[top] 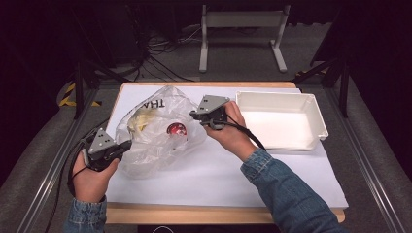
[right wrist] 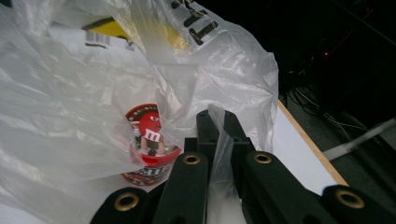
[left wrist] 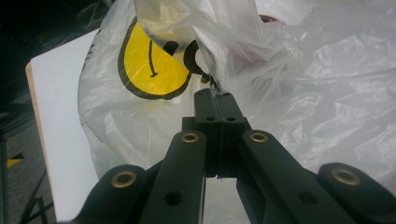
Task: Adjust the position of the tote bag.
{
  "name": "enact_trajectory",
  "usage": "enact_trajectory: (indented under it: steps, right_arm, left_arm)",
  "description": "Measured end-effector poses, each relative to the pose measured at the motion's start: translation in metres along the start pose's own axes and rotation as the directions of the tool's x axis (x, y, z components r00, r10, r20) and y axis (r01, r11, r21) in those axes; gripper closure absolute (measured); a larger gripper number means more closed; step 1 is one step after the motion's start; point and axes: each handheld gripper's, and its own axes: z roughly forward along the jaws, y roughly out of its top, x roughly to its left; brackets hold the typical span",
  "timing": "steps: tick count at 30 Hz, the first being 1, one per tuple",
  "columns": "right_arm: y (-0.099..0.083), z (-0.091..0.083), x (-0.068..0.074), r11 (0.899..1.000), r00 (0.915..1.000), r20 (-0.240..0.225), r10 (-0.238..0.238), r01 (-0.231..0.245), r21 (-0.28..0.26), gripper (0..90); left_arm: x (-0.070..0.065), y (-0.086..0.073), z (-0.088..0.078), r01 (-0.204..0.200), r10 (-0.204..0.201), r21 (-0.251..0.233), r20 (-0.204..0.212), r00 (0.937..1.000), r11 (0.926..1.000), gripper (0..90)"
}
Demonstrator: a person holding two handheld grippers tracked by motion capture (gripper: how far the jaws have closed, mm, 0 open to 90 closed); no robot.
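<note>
On the white tabletop (top: 204, 179), beside an empty white tray (top: 311, 104), a clear plastic bag (top: 160, 131) lies gripped at opposite edges: the left gripper (top: 127, 144) and right gripper (top: 193, 115) both have jaws clamped on its film. The step looks like spreading its mouth; next, pulling apart should expose the red candy cup (right wrist: 149, 144) inside.

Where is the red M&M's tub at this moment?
In the high view, the red M&M's tub lies inside the clear plastic bag, left of the white tray, between the two claws.

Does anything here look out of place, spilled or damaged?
Nothing stands out. The thin translucent plastic bag is crumpled, pinched shut by the left gripper and the right gripper. A red candy tub lies inside; the white plastic tray sits square.
</note>
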Motion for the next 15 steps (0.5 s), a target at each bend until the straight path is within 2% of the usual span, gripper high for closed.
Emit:
enact_trajectory:
  steps: [4,10,15]
  right_arm:
    - [-0.002,0.015,-0.006,0.999,0.9989,0.042,-0.018,0.016,0.034,88.7]
    - [-0.013,0.037,-0.019,0.996,0.9952,0.094,0.028,-0.035,0.079,86.2]
    - [-0.02,0.052,-0.021,0.993,0.9928,0.113,0.04,-0.052,0.104,87.0]
  left_arm:
    - [0.004,-0.005,0.007,0.006,-0.006,0.024,-0.013,0.9999,0.9997,89.9]
    - [0.007,-0.009,0.021,0.006,-0.005,0.052,-0.012,0.9999,0.9986,89.8]
    - [0.007,-0.013,0.036,0.001,0.0,0.092,-0.006,1.0,0.9958,89.8]
